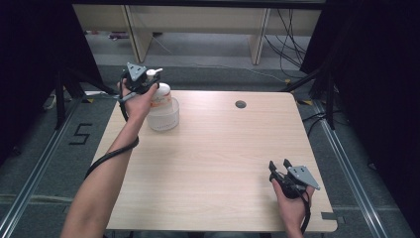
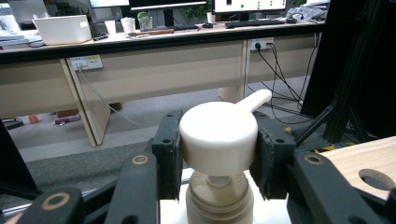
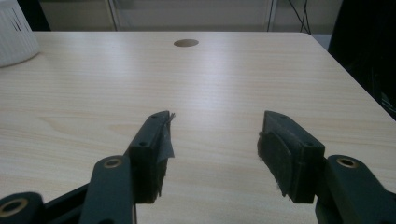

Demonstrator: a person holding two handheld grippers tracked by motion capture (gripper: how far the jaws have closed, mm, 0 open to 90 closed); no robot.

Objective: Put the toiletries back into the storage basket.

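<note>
table: pale wood top, the largest item, bearing everything else. a round cable hole sits near its far edge.

pump bottle: translucent white body with an orange-marked label, standing upright at the table's far left corner, near the edge. probably set there within easy reach of the left arm. its base also shows at the far left of the right gripper view.

left gripper: held from above over the bottle, grey three-cornered plate uppermost. the black jaws are clamped on the pump head, one pad on each side of it, the hold level and square. the grip looks meant either to press the head down or to twist it; which of the two cannot be told.

right gripper: resting low over the near right corner of the table, well apart from the bottle. jaws apart, nothing between them. seemingly parked out of the way while the left does the work.

pump head: white round cap, nozzle pointing away toward the far right, above a ribbed collar.
</note>
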